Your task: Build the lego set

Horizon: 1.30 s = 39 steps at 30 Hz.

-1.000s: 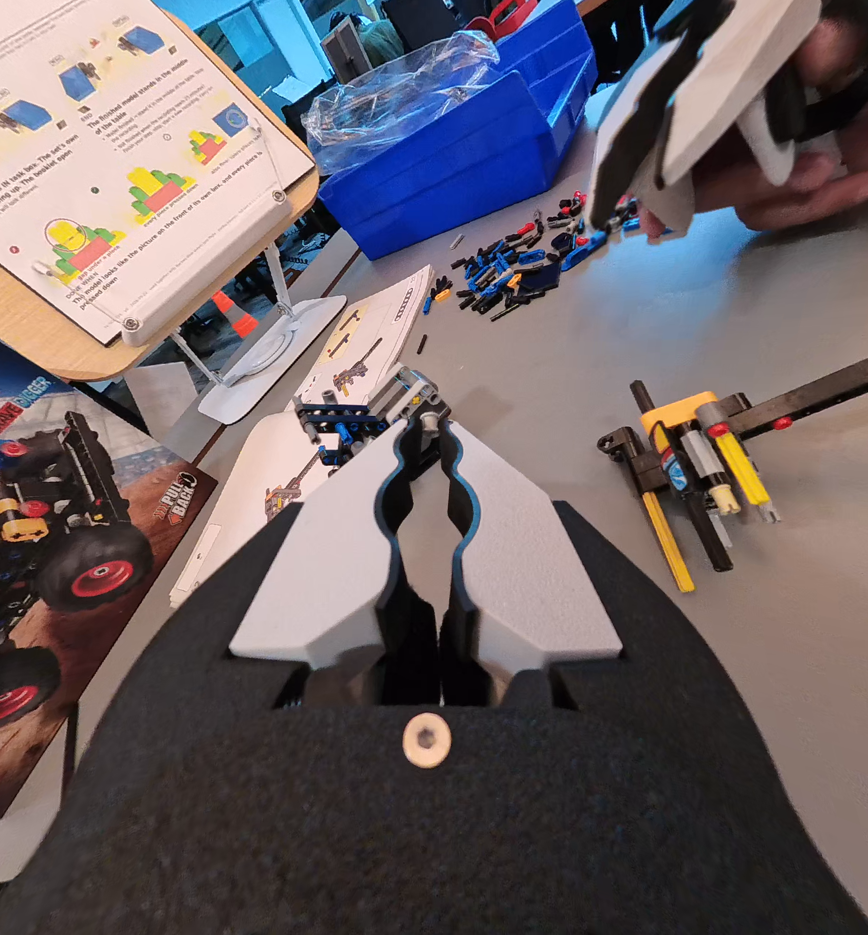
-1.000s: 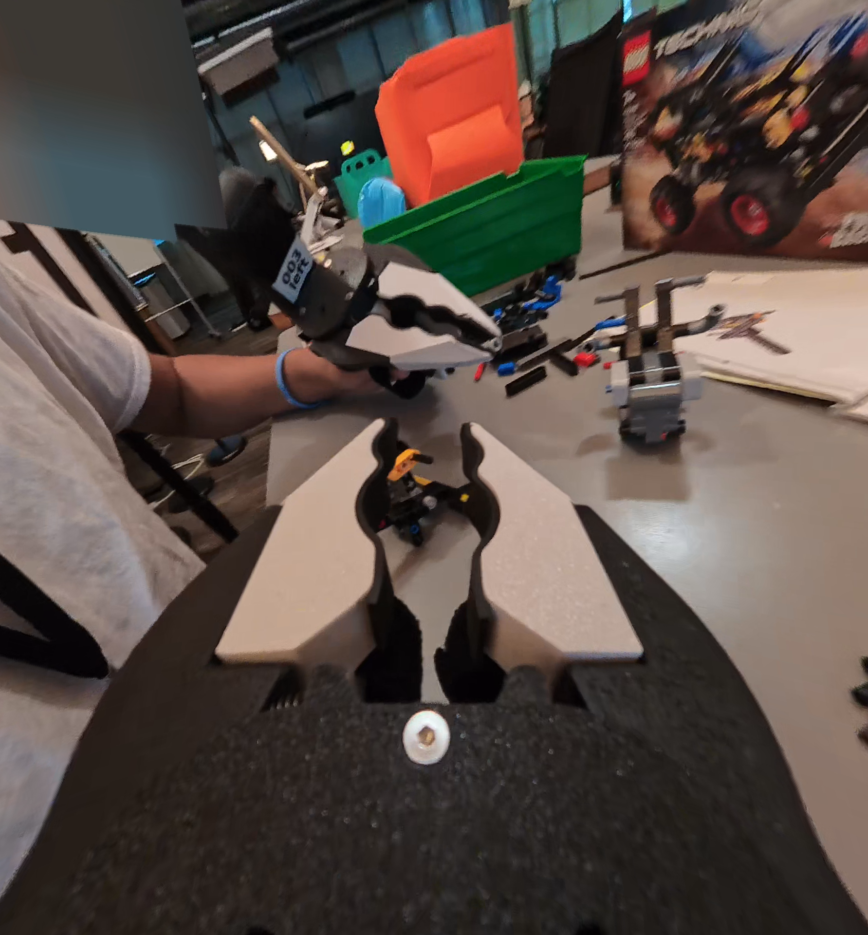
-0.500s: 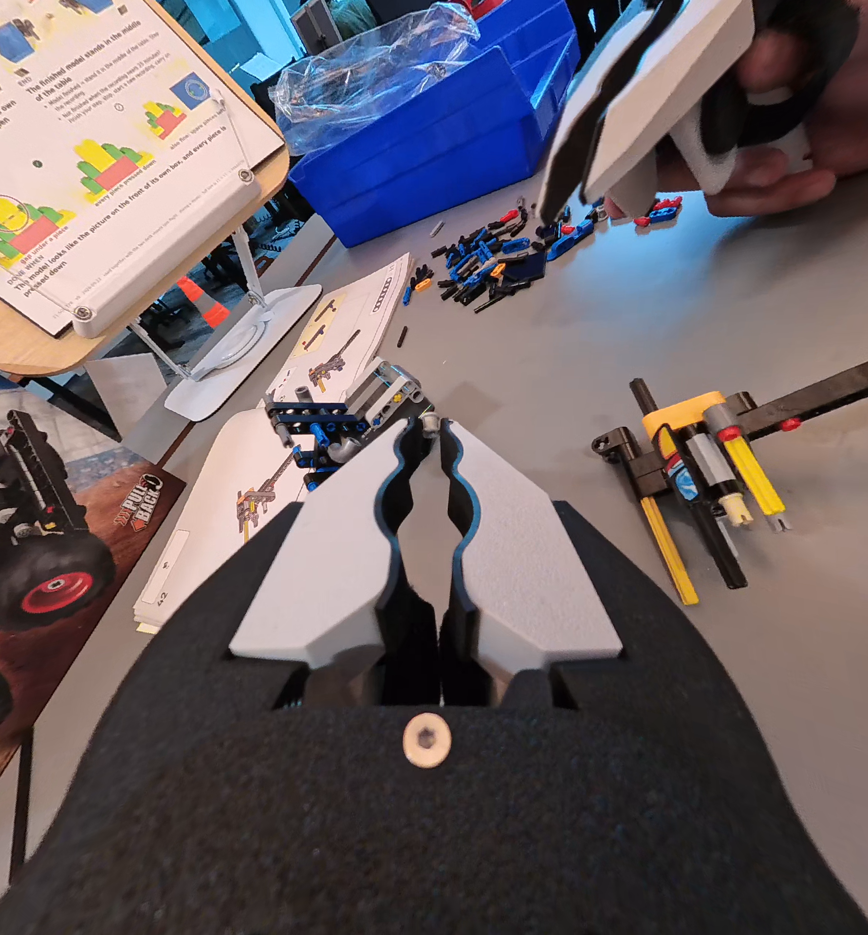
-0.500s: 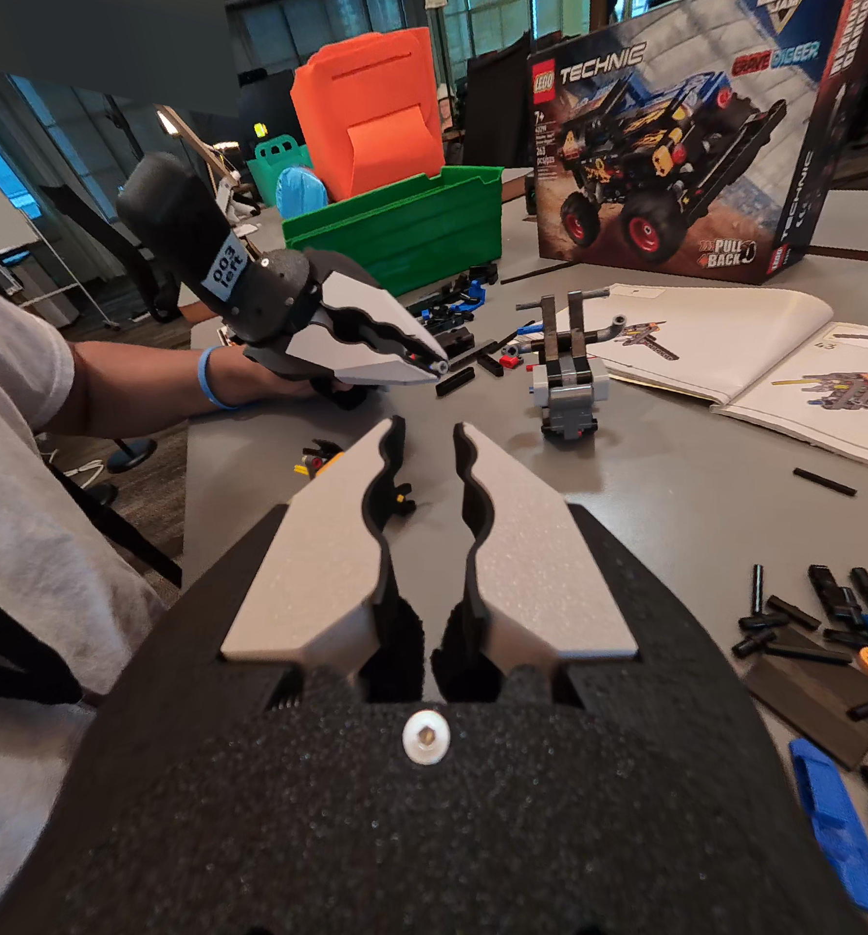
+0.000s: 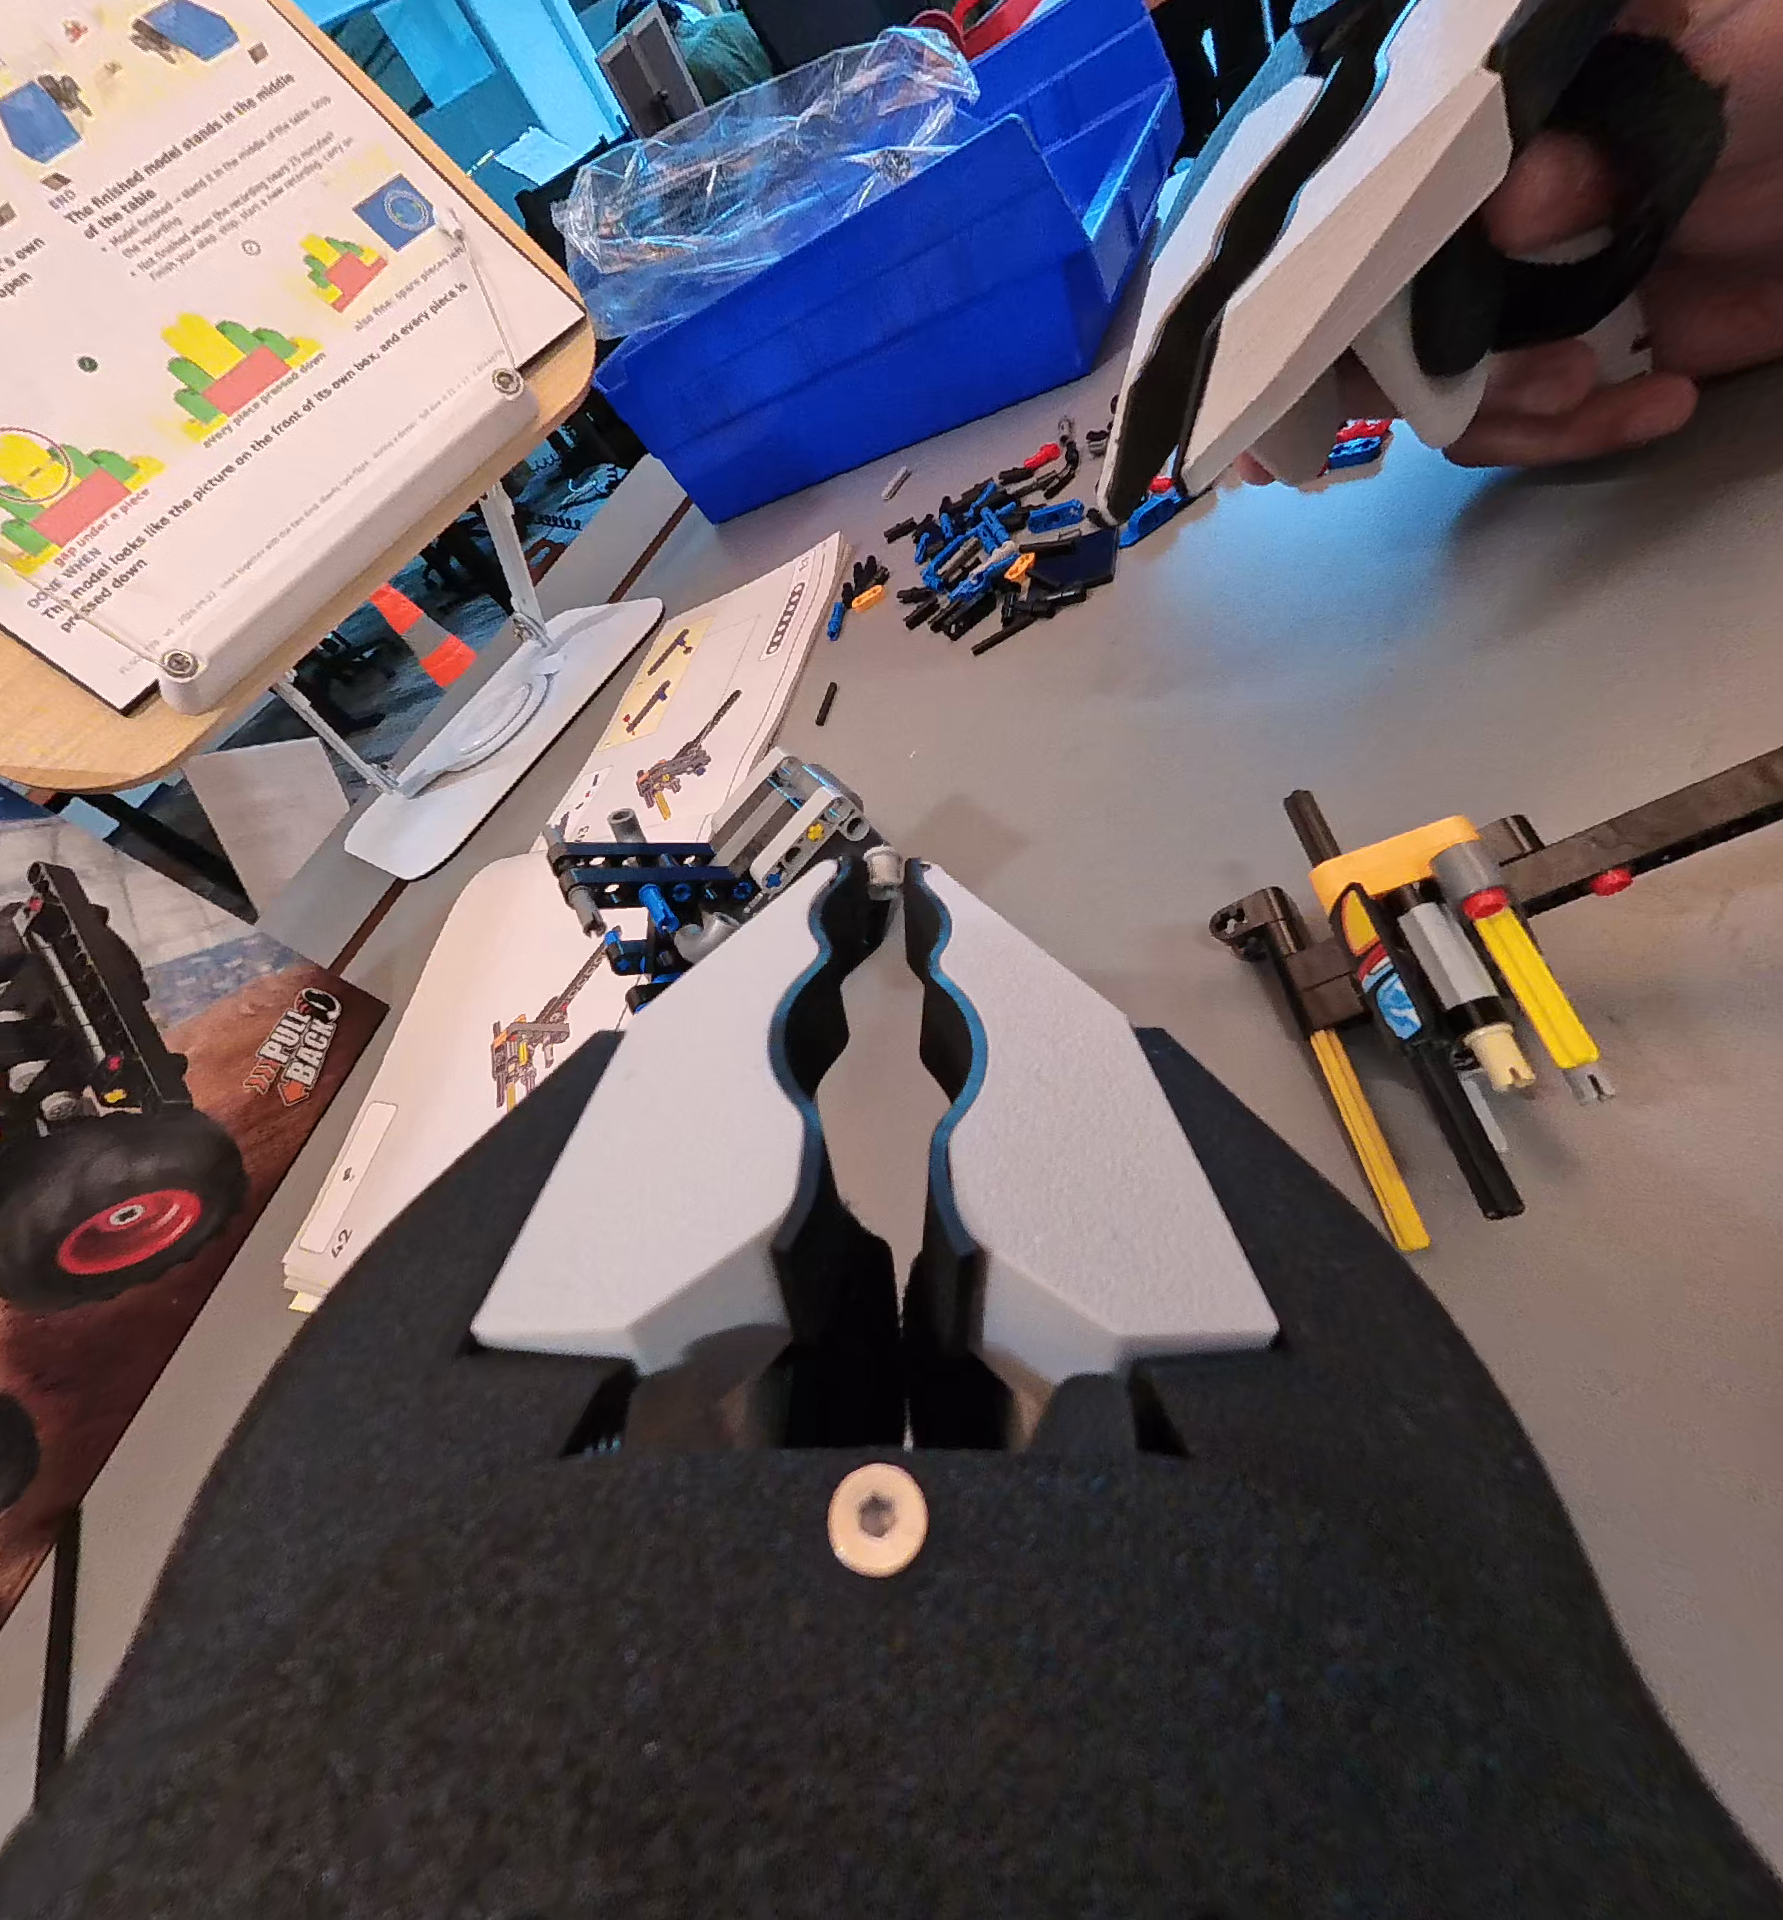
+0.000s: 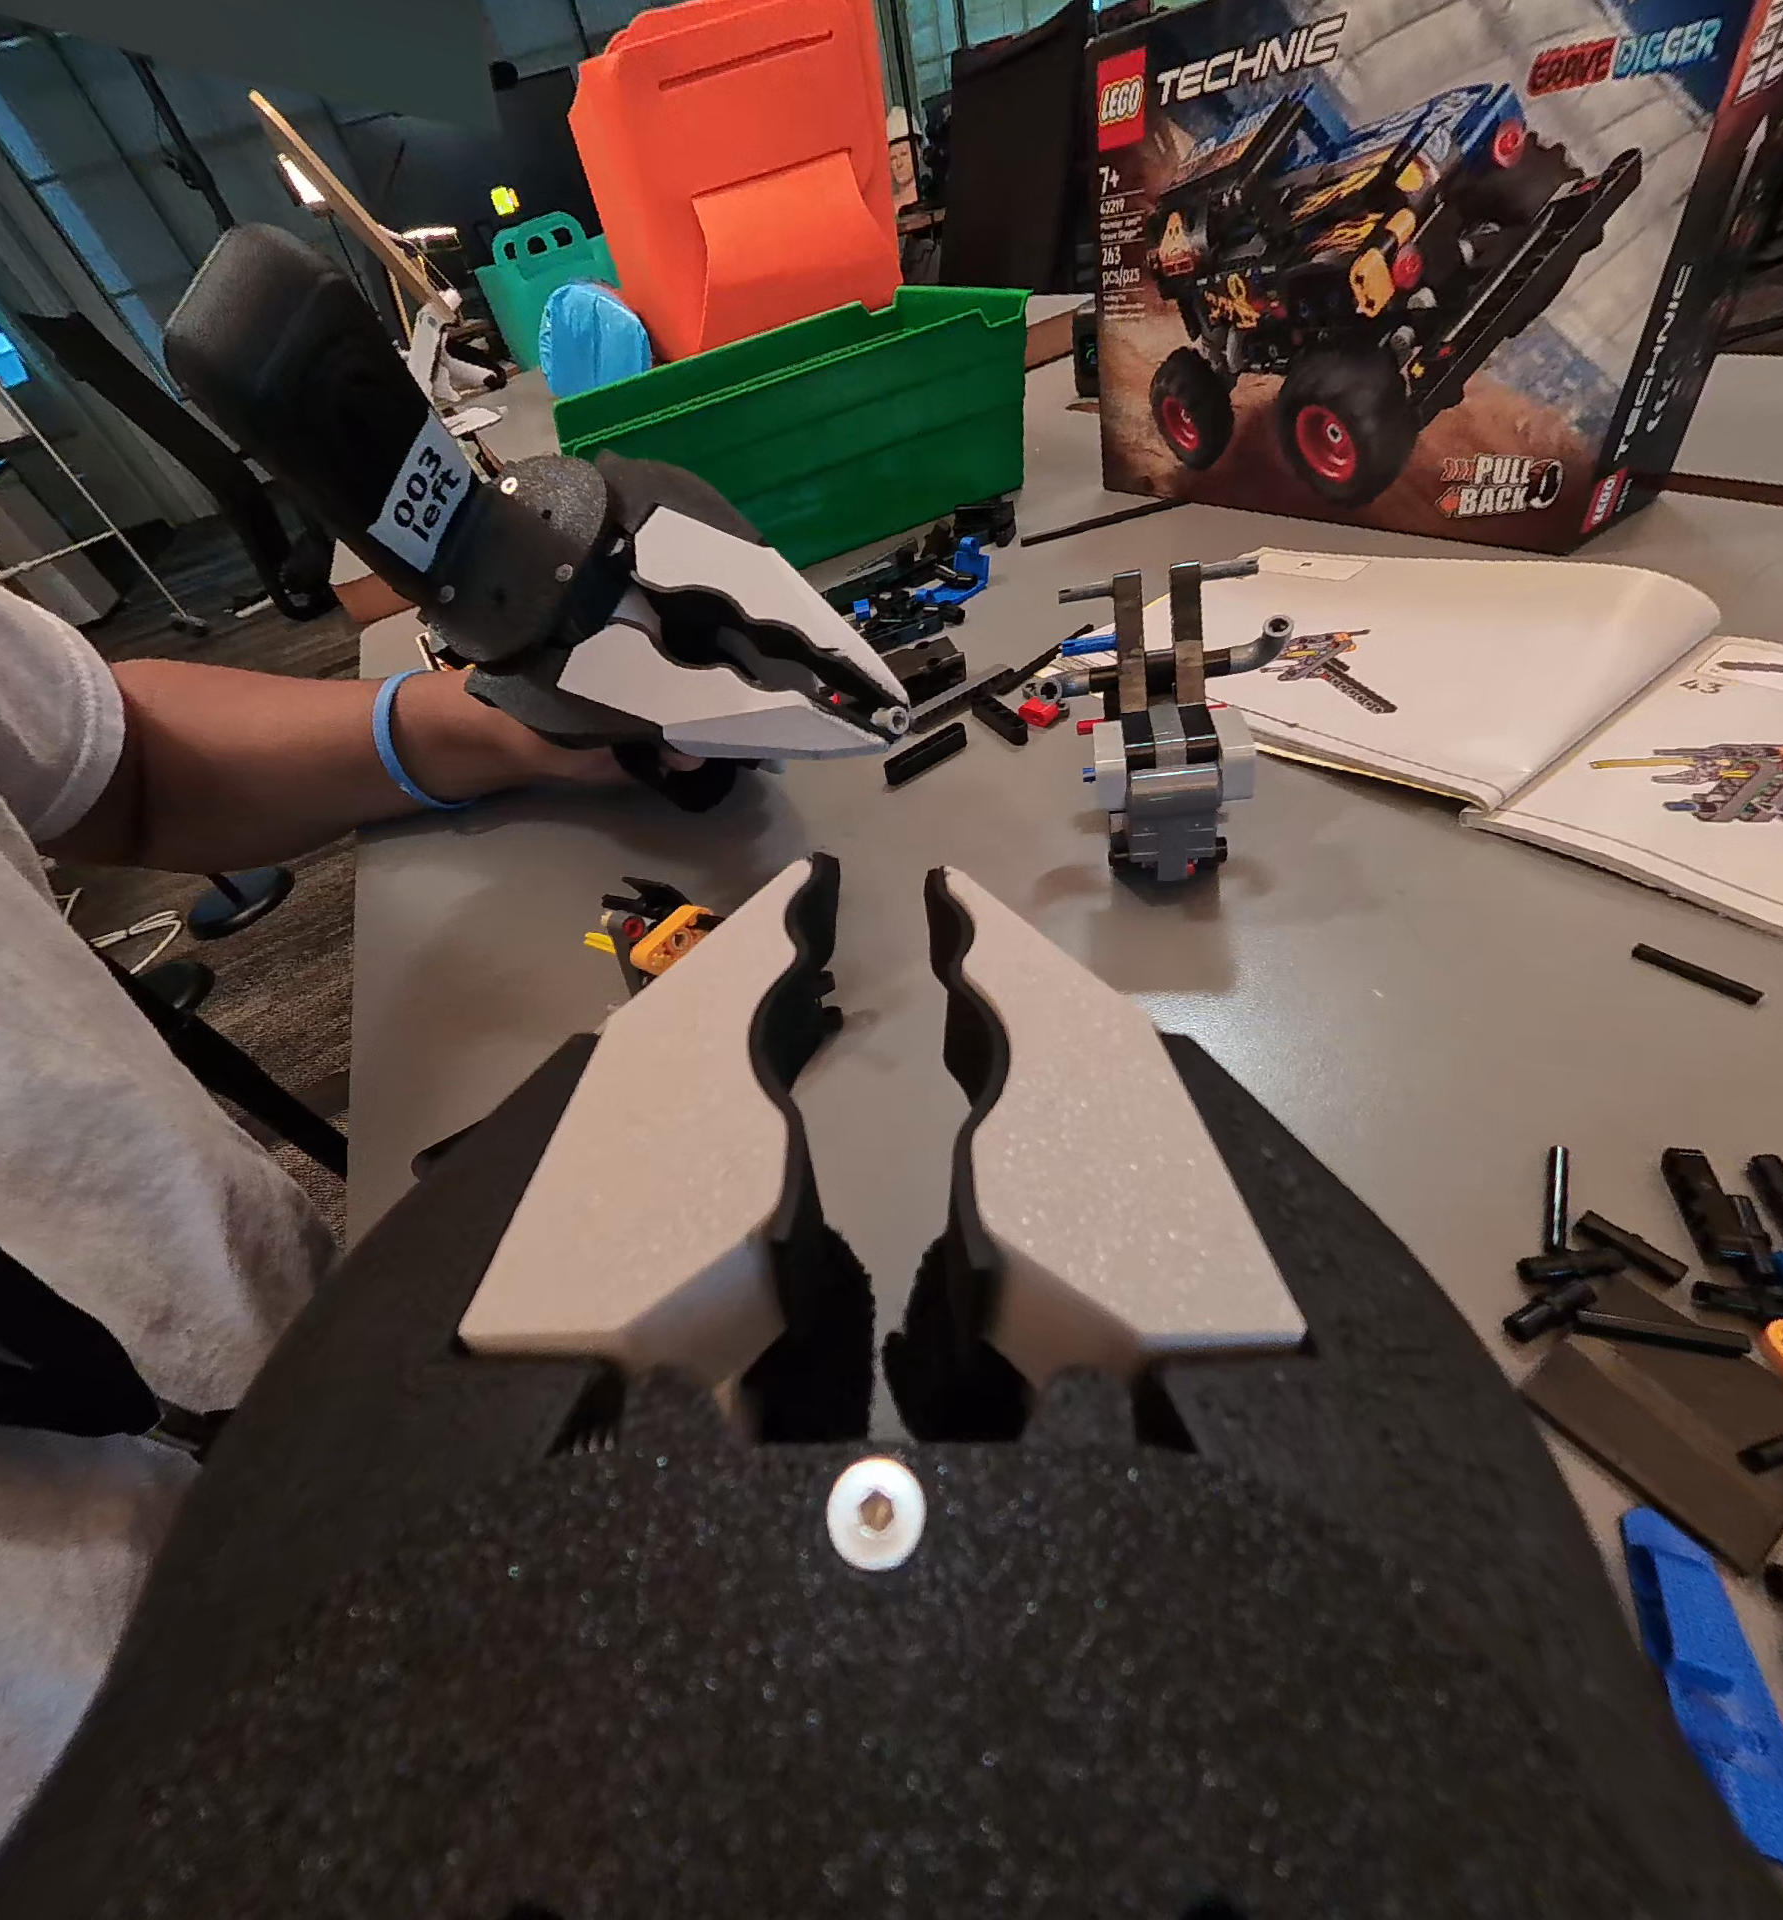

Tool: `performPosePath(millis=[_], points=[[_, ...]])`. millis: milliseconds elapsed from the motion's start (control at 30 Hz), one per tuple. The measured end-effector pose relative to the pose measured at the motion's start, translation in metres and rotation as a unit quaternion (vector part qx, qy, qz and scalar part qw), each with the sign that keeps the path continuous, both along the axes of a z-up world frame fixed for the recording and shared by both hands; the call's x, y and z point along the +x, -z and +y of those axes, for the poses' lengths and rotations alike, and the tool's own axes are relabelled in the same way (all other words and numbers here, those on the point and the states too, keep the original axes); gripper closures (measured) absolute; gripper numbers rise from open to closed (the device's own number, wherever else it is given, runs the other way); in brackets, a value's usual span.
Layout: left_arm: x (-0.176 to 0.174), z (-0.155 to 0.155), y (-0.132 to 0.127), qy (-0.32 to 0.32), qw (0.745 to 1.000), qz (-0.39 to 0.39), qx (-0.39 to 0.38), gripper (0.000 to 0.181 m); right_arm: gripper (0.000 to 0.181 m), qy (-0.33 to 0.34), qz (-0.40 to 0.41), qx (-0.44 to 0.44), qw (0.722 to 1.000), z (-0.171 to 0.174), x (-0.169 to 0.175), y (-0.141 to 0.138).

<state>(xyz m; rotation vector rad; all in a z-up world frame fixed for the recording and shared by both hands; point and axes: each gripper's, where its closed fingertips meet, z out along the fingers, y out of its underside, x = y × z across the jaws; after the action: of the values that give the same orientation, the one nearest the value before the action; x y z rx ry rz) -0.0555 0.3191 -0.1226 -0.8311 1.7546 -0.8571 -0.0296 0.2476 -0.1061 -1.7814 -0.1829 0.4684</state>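
My left gripper (image 5: 885, 883) is shut on a small grey pin (image 5: 883, 864), held just in front of the grey, black and blue assembly (image 5: 741, 862) that stands on the table by the booklet. The right wrist view shows this gripper (image 6: 892, 719) with the pin (image 6: 898, 717) left of the assembly (image 6: 1169, 764). My right gripper (image 6: 879, 894) is open and empty above the table. In the left wrist view it (image 5: 1141, 494) hangs over the pile of loose pieces (image 5: 991, 551). A yellow and black subassembly (image 5: 1406, 987) lies to the right, partly hidden in the right wrist view (image 6: 658, 930).
An open instruction booklet (image 6: 1489, 675) and the set's box (image 6: 1386, 260) lie behind the assembly. A green bin (image 6: 814, 416), a blue bin (image 5: 866, 312) and a sheet on a stand (image 5: 191, 312) stand around. Loose black and blue pieces (image 6: 1697, 1299) lie at the right. My right fingertips sit around 9 cm from my left ones.
My right gripper swung away from the yellow and black subassembly toward the loose pieces and dropped lower. My left gripper kept the grey pin and shifted slightly near the assembly.
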Motion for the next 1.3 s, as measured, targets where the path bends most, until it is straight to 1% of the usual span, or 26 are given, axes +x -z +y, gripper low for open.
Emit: performPosePath(millis=[567,1300], points=[[0.0,0.002,0.0008,-0.003,1.0,0.003,0.0,0.176,0.165,-0.007,-0.007,-0.013,1.0,0.0003,-0.0034,0.0059],[-0.0002,0.001,0.0012,-0.001,1.0,0.002,0.003,0.176,0.165,-0.009,-0.007,-0.015,1.0,-0.0001,-0.0033,0.0059]])
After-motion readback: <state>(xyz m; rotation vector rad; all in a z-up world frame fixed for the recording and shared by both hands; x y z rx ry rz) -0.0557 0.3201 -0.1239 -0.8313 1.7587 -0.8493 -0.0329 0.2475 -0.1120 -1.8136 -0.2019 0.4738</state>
